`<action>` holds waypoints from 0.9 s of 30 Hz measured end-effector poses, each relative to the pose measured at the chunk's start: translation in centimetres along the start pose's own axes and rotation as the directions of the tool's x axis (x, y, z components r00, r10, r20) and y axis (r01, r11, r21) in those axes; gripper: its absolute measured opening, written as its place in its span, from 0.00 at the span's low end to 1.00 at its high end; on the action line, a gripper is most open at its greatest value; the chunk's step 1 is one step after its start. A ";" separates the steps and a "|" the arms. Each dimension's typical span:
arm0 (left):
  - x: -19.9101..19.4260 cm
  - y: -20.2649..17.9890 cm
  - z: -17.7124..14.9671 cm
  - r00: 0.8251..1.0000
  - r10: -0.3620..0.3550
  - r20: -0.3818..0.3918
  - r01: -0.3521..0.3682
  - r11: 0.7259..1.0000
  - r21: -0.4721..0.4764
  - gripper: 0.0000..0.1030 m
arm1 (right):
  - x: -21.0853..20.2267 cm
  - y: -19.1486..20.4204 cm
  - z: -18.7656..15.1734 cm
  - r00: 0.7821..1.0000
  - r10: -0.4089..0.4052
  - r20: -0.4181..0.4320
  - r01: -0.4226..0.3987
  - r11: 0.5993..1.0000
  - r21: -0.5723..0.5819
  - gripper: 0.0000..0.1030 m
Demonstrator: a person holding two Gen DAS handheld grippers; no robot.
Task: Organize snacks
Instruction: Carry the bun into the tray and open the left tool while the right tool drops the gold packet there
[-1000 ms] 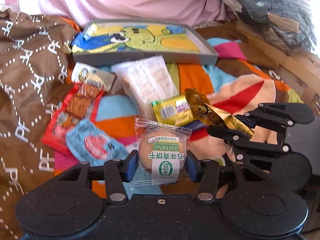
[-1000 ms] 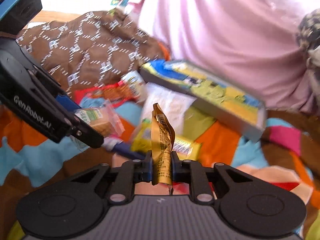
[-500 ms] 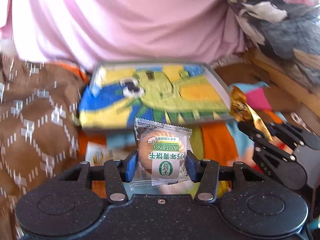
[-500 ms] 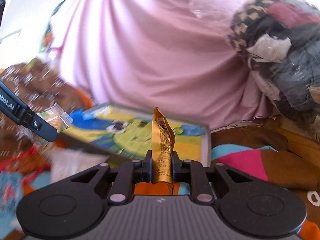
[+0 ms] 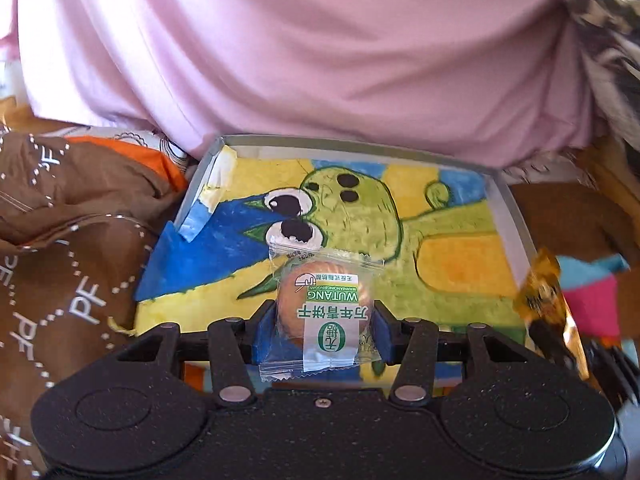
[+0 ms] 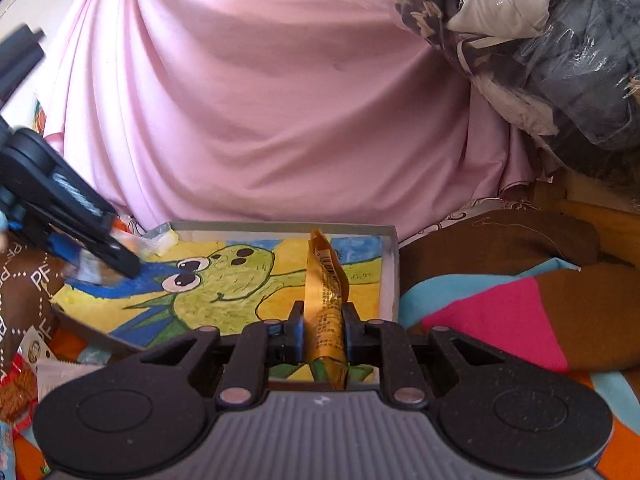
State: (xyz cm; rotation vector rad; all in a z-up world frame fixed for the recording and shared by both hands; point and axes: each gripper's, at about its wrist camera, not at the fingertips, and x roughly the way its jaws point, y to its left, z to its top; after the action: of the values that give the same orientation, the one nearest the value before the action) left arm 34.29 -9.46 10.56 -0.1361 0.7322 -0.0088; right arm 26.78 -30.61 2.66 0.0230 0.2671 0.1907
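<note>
Pink drape [image 6: 280, 100] behind shallow tray [image 5: 516, 216], your left gripper [image 5: 320, 328] clamped on biscuit packet [image 5: 324, 308] above tray, your right gripper [image 6: 322, 334] pinching gold sachet [image 6: 326, 300] over tray's right side.

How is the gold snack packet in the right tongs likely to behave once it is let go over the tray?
The gold snack packet looks thin and crinkly, standing up from the right tongs by its own creases, so probably light and semi-floppy. Its glossy film may slide on the tray. It should flop flat, not roll.
</note>
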 end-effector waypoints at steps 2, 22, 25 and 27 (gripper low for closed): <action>1.0 -0.3 0.1 1.000 -0.001 0.005 0.001 1.000 -0.024 0.50 | 0.4 -0.2 0.3 1.000 0.008 -0.008 -0.008 1.000 0.014 0.21; 4.5 -0.1 -0.1 0.998 -0.014 -0.069 0.003 0.987 -0.163 0.84 | 1.1 -1.2 0.6 0.999 0.028 -0.023 -0.026 0.995 0.096 0.74; 3.5 0.8 -0.5 0.999 -0.005 -0.047 -0.004 0.981 -0.192 0.86 | 0.5 -0.8 0.8 0.999 0.031 -0.010 -0.030 0.996 0.087 0.85; 2.6 1.4 -0.9 1.000 -0.002 -0.021 -0.002 0.977 -0.215 0.89 | 0.0 -0.4 1.0 0.999 0.035 -0.005 -0.035 0.996 0.079 0.91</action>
State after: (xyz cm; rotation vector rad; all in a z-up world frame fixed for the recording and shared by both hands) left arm 35.53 -8.36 8.02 -0.3431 0.7529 0.0692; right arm 27.12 -31.04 3.62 0.1058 0.2802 0.2148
